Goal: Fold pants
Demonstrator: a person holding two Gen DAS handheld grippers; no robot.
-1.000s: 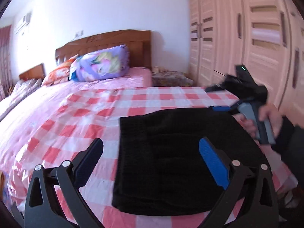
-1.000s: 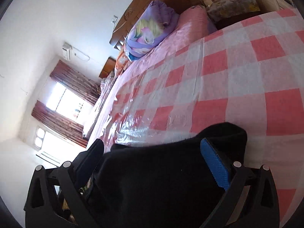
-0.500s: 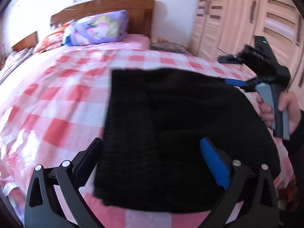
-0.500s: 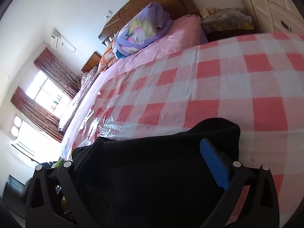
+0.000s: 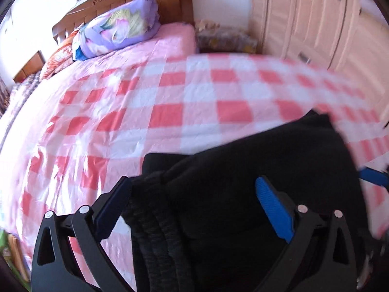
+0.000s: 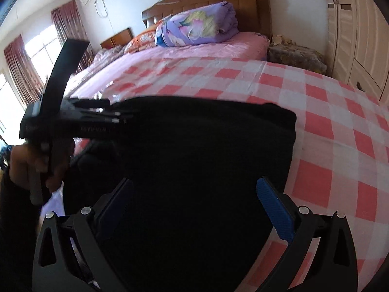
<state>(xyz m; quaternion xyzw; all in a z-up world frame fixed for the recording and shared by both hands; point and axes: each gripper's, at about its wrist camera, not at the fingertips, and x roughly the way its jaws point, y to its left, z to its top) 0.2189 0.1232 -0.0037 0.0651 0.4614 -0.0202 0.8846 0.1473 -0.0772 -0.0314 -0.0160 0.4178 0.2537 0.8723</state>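
Note:
The black pants (image 5: 255,170) lie folded in a thick stack on the red-and-white checked sheet (image 5: 170,112) at the bed's near edge. The ribbed waistband (image 5: 155,231) shows at the stack's left side. My left gripper (image 5: 194,209) is open, its fingers spread on either side of the stack's near edge. My right gripper (image 6: 197,206) is open too, low over the pants (image 6: 194,150). The left gripper's body (image 6: 73,119) shows at the left of the right wrist view. A blue finger of the right gripper (image 5: 374,176) shows at the right edge of the left wrist view.
A purple flowered pillow (image 5: 121,34) and an orange one lie by the wooden headboard (image 5: 136,2). A beige wardrobe (image 5: 316,19) stands at the right, with a low covered table (image 5: 226,39) beside it. Curtained windows (image 6: 36,56) are at the left.
Both grippers have dropped lower and closer to the pants. The left wrist view has swung left and the right wrist view has levelled out. The fingers stay open.

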